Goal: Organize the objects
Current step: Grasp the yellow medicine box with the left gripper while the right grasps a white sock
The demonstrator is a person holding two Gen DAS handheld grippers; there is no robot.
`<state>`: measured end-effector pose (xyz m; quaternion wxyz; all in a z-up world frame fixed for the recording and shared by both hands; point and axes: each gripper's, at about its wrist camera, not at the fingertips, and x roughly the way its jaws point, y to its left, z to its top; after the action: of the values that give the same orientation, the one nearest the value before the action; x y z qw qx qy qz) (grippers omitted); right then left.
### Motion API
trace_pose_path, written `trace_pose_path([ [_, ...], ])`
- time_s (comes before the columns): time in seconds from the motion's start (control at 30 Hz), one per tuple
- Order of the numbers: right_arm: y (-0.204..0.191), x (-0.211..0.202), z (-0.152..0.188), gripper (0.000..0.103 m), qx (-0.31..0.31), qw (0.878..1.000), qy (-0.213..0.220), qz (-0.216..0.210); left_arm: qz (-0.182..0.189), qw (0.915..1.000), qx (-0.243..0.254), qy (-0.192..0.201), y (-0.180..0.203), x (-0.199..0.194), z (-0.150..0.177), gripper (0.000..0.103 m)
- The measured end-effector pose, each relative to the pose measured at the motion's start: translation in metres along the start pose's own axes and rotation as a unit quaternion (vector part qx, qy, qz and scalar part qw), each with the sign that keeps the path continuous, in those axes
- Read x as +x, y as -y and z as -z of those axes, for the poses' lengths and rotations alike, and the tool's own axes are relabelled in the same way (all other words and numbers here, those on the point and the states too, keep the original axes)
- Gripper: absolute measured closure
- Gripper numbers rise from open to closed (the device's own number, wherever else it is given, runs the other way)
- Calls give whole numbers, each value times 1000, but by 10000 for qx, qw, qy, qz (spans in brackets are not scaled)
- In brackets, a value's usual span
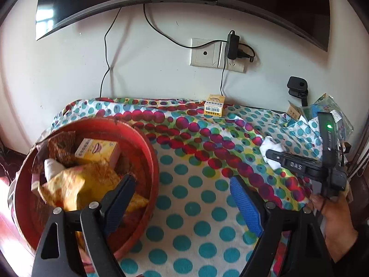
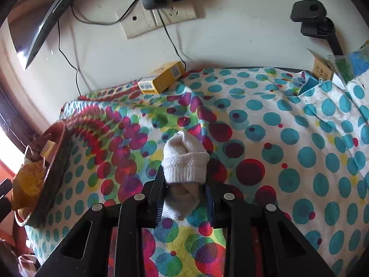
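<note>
1. Right wrist view, item: rolled white sock (image 2: pixel 184 161), centre of frame, lying on the dotted cloth (image 2: pixel 299 138). Long axis runs up-frame, away from the camera; the rounded end points toward the wall, the ribbed cuff band sits across the middle.
2. Right gripper (image 2: pixel 184 198): jaws drawn in against the sock's near end, below the cuff, pads pressing its sides.
3. Handling, judged: soft, light, compressible knit, not fragile. The bundle may unroll if pinched at a loose end; hold across the thick rolled middle, near the cuff.
4. Left wrist view: left gripper (image 1: pixel 182 198), lower centre, jaws spread wide, nothing between them.
5. Red basin (image 1: pixel 147 152), left of frame, holding a yellow bag (image 1: pixel 76 184) and a small carton (image 1: pixel 96 150); judged the likely destination.
6. Yellow box (image 1: pixel 214 108), upper centre, at the wall edge of the cloth, well apart from the sock.
</note>
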<state>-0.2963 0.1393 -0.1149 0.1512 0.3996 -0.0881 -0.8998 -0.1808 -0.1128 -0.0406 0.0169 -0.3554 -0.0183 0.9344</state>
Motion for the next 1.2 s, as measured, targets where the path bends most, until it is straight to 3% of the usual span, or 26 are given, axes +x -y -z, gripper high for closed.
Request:
trace_pose_path([
  [0.4, 23, -2, 0, 76, 517, 9984, 32, -226, -14, 9974, 468, -540, 59, 154, -104, 17],
  [0.73, 28, 1, 0, 75, 665, 9968, 1, -454, -132, 9933, 691, -920, 86, 248, -134, 17],
  [1.0, 30, 2, 1, 74, 741, 9957, 11, -549, -213, 9924, 642, -1029, 96, 290, -142, 17],
  [1.07, 30, 2, 1, 74, 752, 9956, 15, -562, -204, 9925, 609, -1044, 97, 295, -143, 24],
  [1.1, 31, 2, 1, 74, 754, 9955, 6, -568, -176, 9924, 614, -1052, 97, 297, -143, 36],
  [1.2, 29, 2, 1, 73, 742, 9957, 0, -555, -126, 9923, 656, -1048, 99, 301, -143, 40],
])
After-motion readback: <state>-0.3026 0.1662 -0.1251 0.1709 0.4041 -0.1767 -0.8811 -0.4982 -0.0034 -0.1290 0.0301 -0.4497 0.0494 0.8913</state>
